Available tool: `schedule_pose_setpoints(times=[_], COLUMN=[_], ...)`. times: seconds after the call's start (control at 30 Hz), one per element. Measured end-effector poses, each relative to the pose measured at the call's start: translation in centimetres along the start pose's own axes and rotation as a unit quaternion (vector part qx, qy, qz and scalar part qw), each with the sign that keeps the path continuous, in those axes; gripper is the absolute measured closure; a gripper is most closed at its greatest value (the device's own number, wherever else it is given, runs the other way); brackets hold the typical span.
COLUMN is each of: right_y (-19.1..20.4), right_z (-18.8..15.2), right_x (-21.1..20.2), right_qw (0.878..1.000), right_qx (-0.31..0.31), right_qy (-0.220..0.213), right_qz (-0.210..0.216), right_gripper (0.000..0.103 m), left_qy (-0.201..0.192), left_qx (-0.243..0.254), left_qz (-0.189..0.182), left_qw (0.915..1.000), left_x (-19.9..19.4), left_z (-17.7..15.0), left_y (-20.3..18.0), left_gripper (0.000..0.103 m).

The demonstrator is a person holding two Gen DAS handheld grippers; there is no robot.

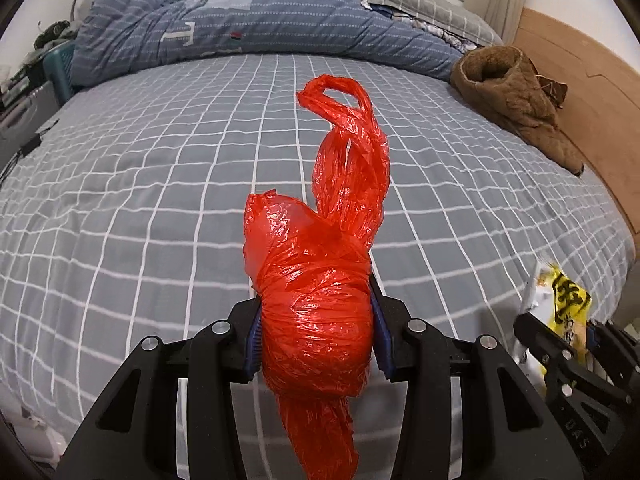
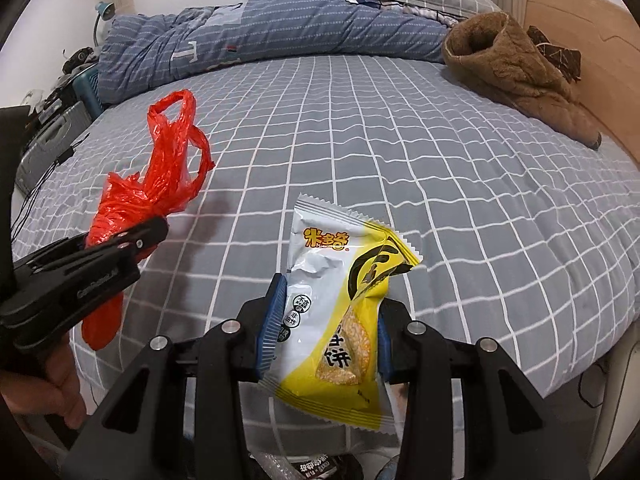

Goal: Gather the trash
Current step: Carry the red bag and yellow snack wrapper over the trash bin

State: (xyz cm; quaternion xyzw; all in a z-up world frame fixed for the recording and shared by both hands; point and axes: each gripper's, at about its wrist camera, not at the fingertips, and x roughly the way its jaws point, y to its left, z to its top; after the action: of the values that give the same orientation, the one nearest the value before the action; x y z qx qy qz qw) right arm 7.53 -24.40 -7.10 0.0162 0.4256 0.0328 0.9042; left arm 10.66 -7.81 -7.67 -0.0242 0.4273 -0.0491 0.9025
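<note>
Left gripper (image 1: pixel 316 332): black two-finger tool with blue ribbed pads, clamped on a crumpled red plastic bag (image 1: pixel 320 280), pads pressing both sides of its bunched middle.
Red bag: held up off the bed; its twisted handle loops stick out ahead of the fingers, a tail hangs below them.
Right gripper (image 2: pixel 326 328): same black build, blue pads closed on a white-and-yellow foil snack wrapper (image 2: pixel 340 300) printed with Chinese characters.
Wrapper: gripped by its lower half, top edge jutting forward above the bed.
Bed: grey sheet with a white grid (image 1: pixel 160 200), spread flat under both tools.
Far side: rumpled blue striped quilt (image 1: pixel 260 20) along the edge.
Right of bed: brown fleecy garment (image 1: pixel 516 92) lying beside the wooden headboard (image 1: pixel 580 92).
Person: a hand (image 2: pixel 48 392) at lower left of the right wrist view, holding the left tool.
</note>
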Motion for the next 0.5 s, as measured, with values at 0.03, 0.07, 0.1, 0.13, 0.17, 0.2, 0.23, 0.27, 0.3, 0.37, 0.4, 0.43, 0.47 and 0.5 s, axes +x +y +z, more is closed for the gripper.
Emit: schedule_pose_setpoints(times=[0.03, 0.07, 0.1, 0.13, 0.17, 0.2, 0.23, 0.27, 0.3, 0.37, 0.4, 0.43, 0.47, 0.5], right_y=[0.1, 0.1, 0.2, 0.3, 0.3, 0.4, 0.4, 0.4, 0.4, 0.5, 0.6, 0.7, 0.8, 1.0], right_z=[-0.3, -0.5, -0.8, -1.3, -1.5, -1.9, -2.2, -2.4, -2.6, -2.9, -3.1, -3.1, -3.2, -3.4], right_x=[-0.4, -0.7, -0.9, -1.3, -1.4, -1.6, -1.9, -2.2, -2.5, -3.2, -3.5, -3.7, -4.0, -4.3], right_qw=[1.000, 1.000, 1.000, 1.000, 1.000, 1.000, 1.000, 1.000, 1.000, 1.000, 1.000, 1.000, 1.000, 1.000], right_qx=[-0.002, -0.004, -0.007, -0.010, -0.011, -0.013, -0.012, -0.011, -0.009, -0.005, -0.006, -0.006, -0.006, -0.006], right_qy=[-0.002, -0.004, -0.005, -0.007, -0.006, -0.005, -0.005, -0.006, -0.008, -0.013, -0.014, -0.016, -0.018, -0.019], right_qz=[-0.002, -0.004, -0.006, -0.009, -0.011, -0.013, -0.014, -0.014, -0.014, -0.015, -0.015, -0.016, -0.016, -0.015], right_gripper=[0.065, 0.065, 0.065, 0.065, 0.065, 0.065, 0.065, 0.065, 0.065, 0.065, 0.065, 0.065, 0.065, 0.065], left_qy=[0.001, 0.001, 0.002, 0.003, 0.004, 0.004, 0.004, 0.005, 0.005, 0.005, 0.004, 0.003, 0.001, -0.001], left_qx=[0.001, 0.002, 0.002, 0.003, 0.004, 0.005, 0.005, 0.007, 0.009, 0.011, 0.013, 0.015, 0.016, 0.017], left_qz=[0.001, 0.002, 0.003, 0.004, 0.005, 0.005, 0.005, 0.005, 0.006, 0.006, 0.007, 0.008, 0.008, 0.008], left_qw=[1.0000, 1.0000, 1.0000, 1.0000, 1.0000, 1.0000, 1.0000, 1.0000, 0.9999, 0.9999, 0.9999, 0.9999, 0.9998, 0.9998], left_x=[-0.3, -0.8, -1.1, -1.4, -1.8, -1.9, -2.2, -2.5, -2.8, -3.3, -3.6, -3.9, -4.5, -4.9], left_z=[-0.2, -0.7, -1.0, -1.4, -1.8, -2.0, -2.3, -2.7, -3.0, -3.6, -3.9, -4.1, -4.3, -4.5], left_y=[-0.1, 0.0, 0.1, 0.0, 0.1, 0.1, 0.2, 0.1, 0.1, 0.1, 0.1, 0.0, 0.0, 0.1], left_gripper=[0.061, 0.061, 0.061, 0.061, 0.061, 0.061, 0.061, 0.061, 0.061, 0.061, 0.061, 0.061, 0.061, 0.061])
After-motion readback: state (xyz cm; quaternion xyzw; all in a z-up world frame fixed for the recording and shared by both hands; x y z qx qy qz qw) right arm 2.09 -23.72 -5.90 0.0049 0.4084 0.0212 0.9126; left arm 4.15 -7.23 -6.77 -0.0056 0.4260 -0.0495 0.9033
